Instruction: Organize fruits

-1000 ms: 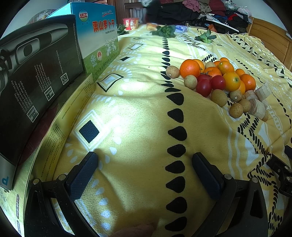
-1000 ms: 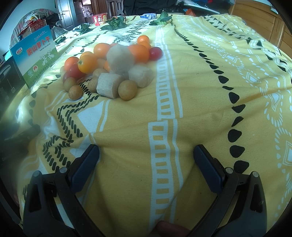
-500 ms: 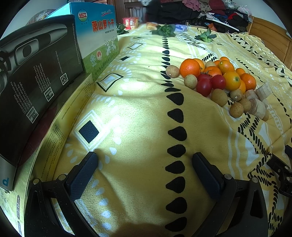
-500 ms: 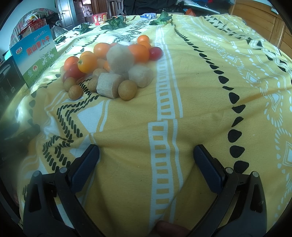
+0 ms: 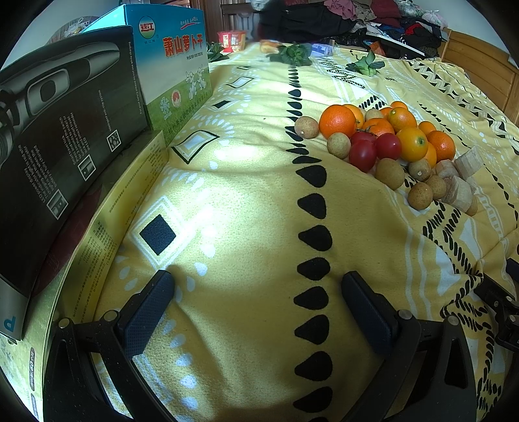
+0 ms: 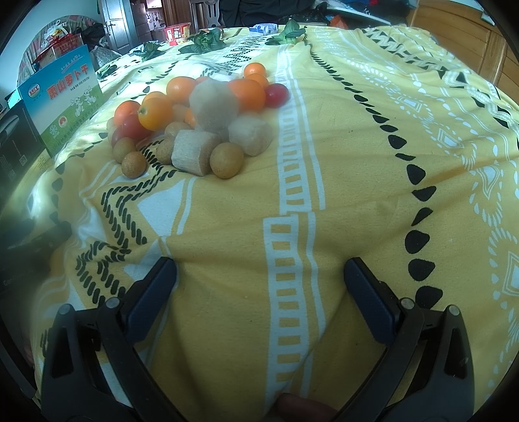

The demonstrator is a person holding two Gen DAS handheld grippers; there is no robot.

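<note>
Bedroom: bed [image 6: 373, 136], clothes pile [image 5: 373, 16]

Our left wrist cam sits low over the yellow blanket [image 5: 246, 201], facing fwd w/ the fruit pile [image 5: 389, 146] ahead-right, boxes [image 5: 97, 130] close on its left; our right wrist cam, equally low, sees the pile [image 6: 201, 120] ahead-left. Both share pile, blanket & the blue-green box [image 6: 65, 100].
</note>
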